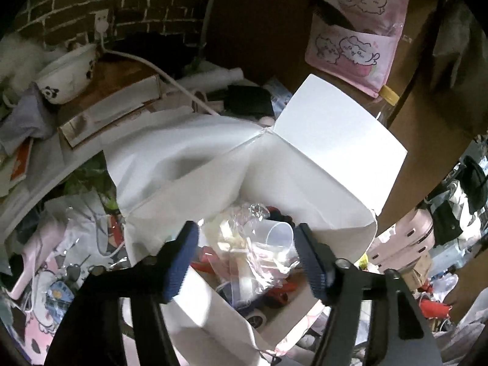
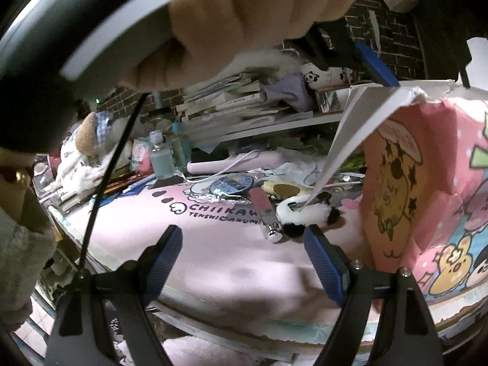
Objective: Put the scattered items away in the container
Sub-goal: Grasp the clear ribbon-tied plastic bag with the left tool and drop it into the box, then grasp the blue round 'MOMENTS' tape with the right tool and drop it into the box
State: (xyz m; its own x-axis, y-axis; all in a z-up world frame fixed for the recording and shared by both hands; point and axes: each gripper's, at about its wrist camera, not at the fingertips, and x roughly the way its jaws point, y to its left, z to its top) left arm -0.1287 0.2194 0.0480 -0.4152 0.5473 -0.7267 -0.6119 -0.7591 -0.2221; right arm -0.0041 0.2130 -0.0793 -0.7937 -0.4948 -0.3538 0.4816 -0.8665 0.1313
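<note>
My left gripper point(image 1: 244, 256), jaws spread and empty, hangs over the open bag point(image 1: 320, 167), which already holds a cup point(image 1: 279, 233). My right gripper point(image 2: 244, 256), jaws spread, faces the plush point(image 2: 305, 216) and clip point(image 2: 265, 210) on the surface point(image 2: 213, 259). Risk: the flap point(image 2: 344, 140) overhangs both and could snag.

brick wall point(image 1: 146, 3) was at upper left | panda bowl point(image 1: 65, 73) stood at left on a brown box | pink cartoon pouch point(image 1: 355, 42) hung at upper right | stack of books point(image 2: 231, 97) was at upper centre | clear bottle point(image 2: 161, 155) stood left of centre
</note>
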